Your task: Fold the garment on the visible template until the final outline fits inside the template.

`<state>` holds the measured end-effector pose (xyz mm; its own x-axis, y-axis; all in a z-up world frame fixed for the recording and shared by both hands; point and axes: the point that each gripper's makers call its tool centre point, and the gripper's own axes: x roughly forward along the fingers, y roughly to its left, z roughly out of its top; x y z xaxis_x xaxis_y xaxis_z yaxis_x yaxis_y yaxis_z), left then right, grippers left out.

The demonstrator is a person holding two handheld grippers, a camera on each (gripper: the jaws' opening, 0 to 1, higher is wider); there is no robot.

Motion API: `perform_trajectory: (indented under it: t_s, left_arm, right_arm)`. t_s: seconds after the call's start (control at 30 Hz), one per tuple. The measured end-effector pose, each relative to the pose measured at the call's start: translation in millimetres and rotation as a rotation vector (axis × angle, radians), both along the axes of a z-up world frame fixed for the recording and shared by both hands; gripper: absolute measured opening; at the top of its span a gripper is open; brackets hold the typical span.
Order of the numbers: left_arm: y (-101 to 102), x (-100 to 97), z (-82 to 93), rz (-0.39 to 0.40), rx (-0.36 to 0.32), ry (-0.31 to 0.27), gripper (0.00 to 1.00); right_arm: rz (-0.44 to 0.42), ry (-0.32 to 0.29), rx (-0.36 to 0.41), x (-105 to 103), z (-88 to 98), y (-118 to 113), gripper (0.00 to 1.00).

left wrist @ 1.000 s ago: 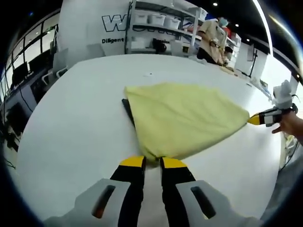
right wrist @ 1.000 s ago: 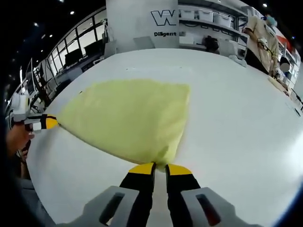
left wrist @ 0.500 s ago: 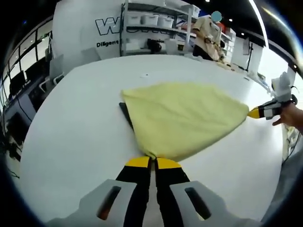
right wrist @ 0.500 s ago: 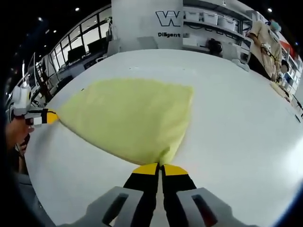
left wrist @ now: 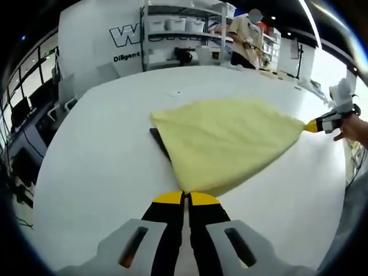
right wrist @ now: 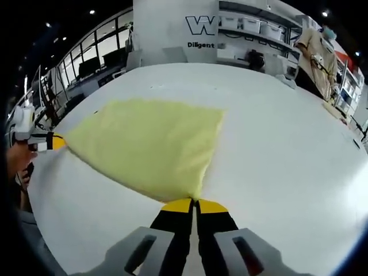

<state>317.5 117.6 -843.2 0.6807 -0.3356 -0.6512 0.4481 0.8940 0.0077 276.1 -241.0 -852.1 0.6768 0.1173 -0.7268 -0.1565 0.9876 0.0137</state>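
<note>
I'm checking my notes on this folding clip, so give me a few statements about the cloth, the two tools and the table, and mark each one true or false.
1. The garment is yellow. True.
2. Each tool is shut on a corner of the garment. True: the left tool pinches one corner and the right tool another.
3. The garment lies folded into a small neat square. False: it is stretched out between the two tools over the white table.
4. A dark template peeks out from under the garment's edge in the left gripper view. True.
5. The table is covered with a red cloth. False: its surface is plain white.
6. A person stands beyond the table's far side. True.
</note>
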Motion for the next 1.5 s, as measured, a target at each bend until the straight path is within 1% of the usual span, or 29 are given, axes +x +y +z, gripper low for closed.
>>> perform_trajectory:
  t_s: [0.17,0.23,0.3,0.37,0.47,0.53,0.57,0.77,0.83,0.87,0.97,1.03,1.1,1.23,1.3,1.4,1.5]
  left_arm:
    - [1,-3.6,-3.2,-0.026,0.032,0.003,0.0]
    - [2,-5.8,-4.1,-0.031,0.031,0.007,0.0]
    - [3,-8.5,-7.9,-0.041,0.043,0.016,0.0]
    - [3,-10.5,-12.2,-0.041,0.04,0.029,0.0]
    - [4,-13.2,-18.1,-0.038,0.042,0.048,0.0]
    - [3,-14.3,-19.4,-0.044,0.048,0.05,0.0]
    - [3,-13.7,-18.6,-0.052,0.051,0.041,0.0]
    - [3,-15.6,-18.3,-0.052,0.06,0.053,0.0]
    - [6,-16.8,-18.2,-0.044,0.06,0.056,0.03]
    - [7,-17.2,-18.0,-0.039,0.059,0.058,0.04]
    - [11,-18.5,-14.2,-0.026,0.049,0.057,0.05]
    - [12,-17.3,-10.2,-0.012,0.028,0.053,0.05]
    - [13,-14.6,-4.1,0.007,0.001,0.042,0.04]
    - [14,-11.3,3.3,0.022,-0.012,0.03,0.03]
    - [16,-4.9,11.2,0.043,-0.026,0.009,0.03]
    - [14,0.6,20.5,0.059,-0.049,-0.012,0.03]
    - [9,7.1,20.3,0.068,-0.059,-0.014,0.04]
  right_arm:
    - [0.005,0.003,-0.015,0,-0.2,-1,0.0]
    - [0.007,0.006,-0.022,0,-1.0,-1,0.0]
    - [0.009,0.027,-0.027,-2,-6.0,-1,0.0]
    - [0.008,0.043,-0.023,-4,-11.0,-1,0.0]
    - [0.011,0.052,-0.028,-6,-13.7,0,0.0]
    - [0.015,0.054,-0.033,-6,-14.0,-1,0.0]
    - [0.018,0.054,-0.039,-5,-14.1,-2,0.0]
    - [0.013,0.061,-0.034,-5,-14.3,0,0.0]
    - [0.009,0.061,-0.028,-5,-13.8,0,0.01]
    - [0.006,0.062,-0.026,-6,-13.4,0,0.03]
    - [-0.009,0.051,-0.011,-8,-7.9,-2,0.04]
    - [-0.019,0.041,-0.006,-8,-4.4,-4,0.05]
    - [-0.035,0.022,0.002,-7,1.7,-7,0.05]
    - [-0.068,-0.013,0.019,-3,11.9,-13,0.05]
    - [-0.08,-0.038,0.019,1,19.4,-15,0.06]
    - [-0.089,-0.064,0.023,7,24.3,-15,0.06]
    - [-0.087,-0.059,0.042,12,22.2,-10,0.09]
